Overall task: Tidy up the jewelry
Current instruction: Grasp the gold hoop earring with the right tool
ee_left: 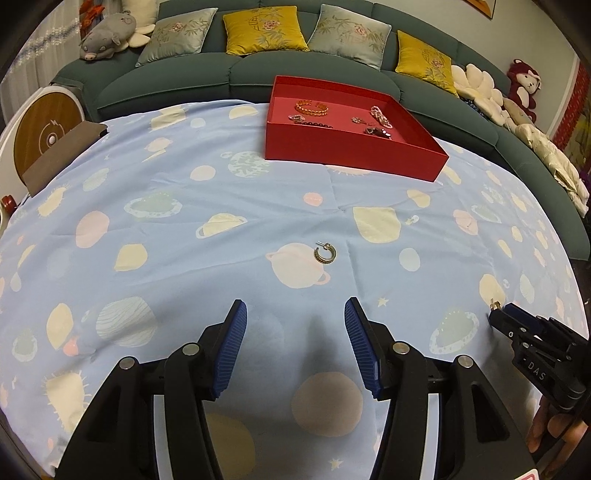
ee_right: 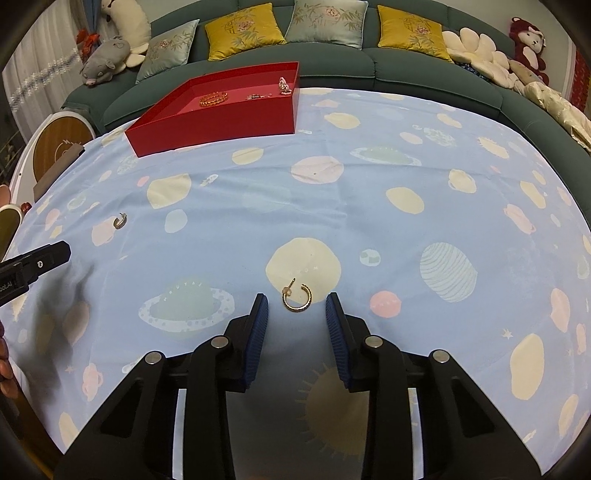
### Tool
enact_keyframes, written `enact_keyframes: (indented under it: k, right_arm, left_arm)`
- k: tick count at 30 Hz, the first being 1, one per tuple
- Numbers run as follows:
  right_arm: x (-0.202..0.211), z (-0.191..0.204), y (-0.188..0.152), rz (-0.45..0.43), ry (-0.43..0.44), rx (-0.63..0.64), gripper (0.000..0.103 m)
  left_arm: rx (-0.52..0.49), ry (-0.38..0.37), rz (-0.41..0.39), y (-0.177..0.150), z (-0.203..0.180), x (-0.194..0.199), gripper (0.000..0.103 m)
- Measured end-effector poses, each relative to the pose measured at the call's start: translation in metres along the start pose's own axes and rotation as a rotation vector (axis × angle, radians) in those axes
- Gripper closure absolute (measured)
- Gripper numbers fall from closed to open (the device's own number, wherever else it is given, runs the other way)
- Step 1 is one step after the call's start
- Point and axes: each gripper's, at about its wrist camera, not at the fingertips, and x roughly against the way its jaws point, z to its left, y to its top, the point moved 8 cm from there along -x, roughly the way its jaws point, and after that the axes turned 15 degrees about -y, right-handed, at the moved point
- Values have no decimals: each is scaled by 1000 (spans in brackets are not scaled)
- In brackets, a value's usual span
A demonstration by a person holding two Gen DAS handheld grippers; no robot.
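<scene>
Left gripper (ee_left: 295,317) low over the blue planet cloth (ee_left: 184,206) on the worktop, blue fingers (ee_left: 236,332) spread wide, holding nothing. Dark hoop earring (ee_left: 324,254) flat on the cloth ahead of those fingers, on the near side of the red box (ee_left: 351,151), well apart from it, at the edge of a pink planet print. Same dark hoop seen small in the right wrist view (ee_right: 120,220), left of the box's near corner and well nearer the camera.

Right gripper (ee_right: 297,306) also low over the cloth, fingers (ee_right: 258,325) spread apart, gripping nothing. Gold hoop earring (ee_right: 296,299) flat on the cloth right between the two fingertips, not touching either one, post pointing toward the red box. Far from the box, on the near side of it.

Red box open on top, at the far side of the cloth, close to the green sofa (ee_left: 314,70). Inside the box: an orange bangle (ee_left: 311,107), a pink bead bracelet (ee_left: 380,115), a dark bead string (ee_left: 317,124), and some smaller pieces too tiny to name.

Behind the box on the sofa: yellow cushions (ee_left: 264,31) and grey-green cushions (ee_left: 177,35). Grey plush pig (ee_left: 107,35) far left of the box, red plush monkey (ee_left: 524,86) far right of it.
</scene>
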Motion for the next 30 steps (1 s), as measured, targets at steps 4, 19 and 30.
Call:
enact_keyframes:
  k: [4,19,30]
  right_arm:
    - [-2,2,-1,3,5,9,75]
    - [-3,3,-1,-2,0,20,82]
    - [0,5,0,-5,12,29,88]
  left_arm:
    - [-7,1,6,0,-3,-3,50]
    - [-29,-1,24,-3,-12,-11,50]
    - [-9,3,31,-3,-8,-14,44]
